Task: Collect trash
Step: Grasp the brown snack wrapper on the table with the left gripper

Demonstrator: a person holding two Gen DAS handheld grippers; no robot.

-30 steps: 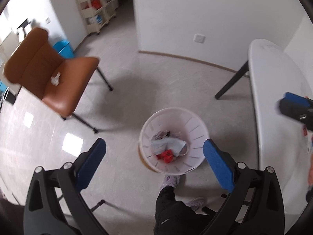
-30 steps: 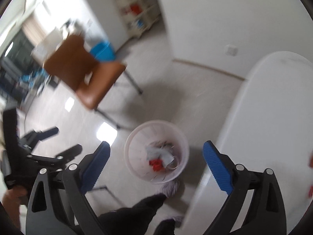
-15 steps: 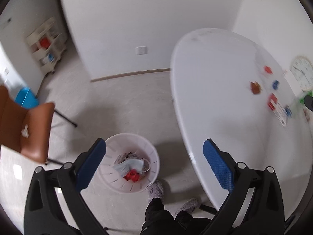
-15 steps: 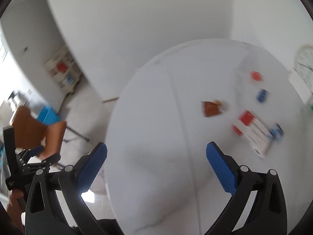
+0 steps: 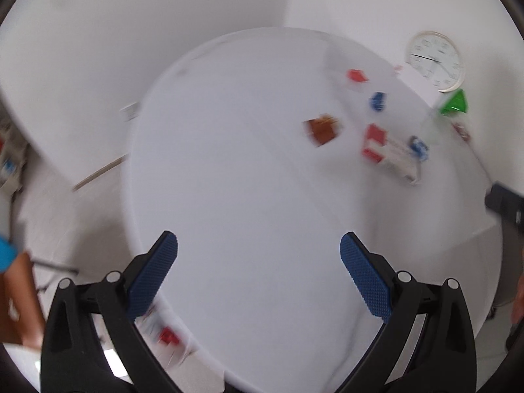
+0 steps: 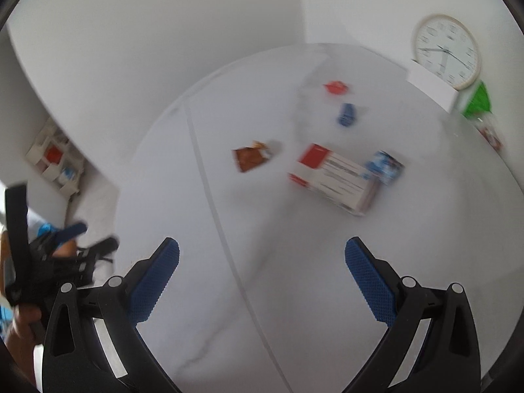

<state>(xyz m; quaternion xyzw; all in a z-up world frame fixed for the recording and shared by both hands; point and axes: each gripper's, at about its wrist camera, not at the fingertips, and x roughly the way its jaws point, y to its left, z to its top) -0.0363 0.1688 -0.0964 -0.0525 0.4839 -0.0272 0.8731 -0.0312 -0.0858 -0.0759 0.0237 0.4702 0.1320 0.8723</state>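
Trash lies on the white oval table [image 6: 255, 262]: a brown wrapper [image 6: 250, 159], a red-and-white carton [image 6: 334, 178], a blue-and-white packet [image 6: 384, 167], a small blue piece [image 6: 346, 114] and a red piece [image 6: 335, 87]. The same items show blurred in the left wrist view: brown wrapper [image 5: 322, 128], carton [image 5: 388, 152], blue piece [image 5: 377, 100], red piece [image 5: 357, 75]. My right gripper [image 6: 262, 275] is open and empty above the table's near part. My left gripper [image 5: 258, 273] is open and empty over the table's left edge. The white bin [image 5: 163, 335] shows partly below the table.
A wall clock [image 6: 445, 50] leans on a white box [image 6: 432, 90] at the table's far right, with a green packet [image 6: 478, 100] beside it. A brown chair [image 5: 18, 298] stands on the floor at left. A shelf unit [image 6: 54, 160] stands by the wall.
Both grippers swung up and right from the floor bin to the table. The trash items now sit nearer the middle of both views. Both stay open.
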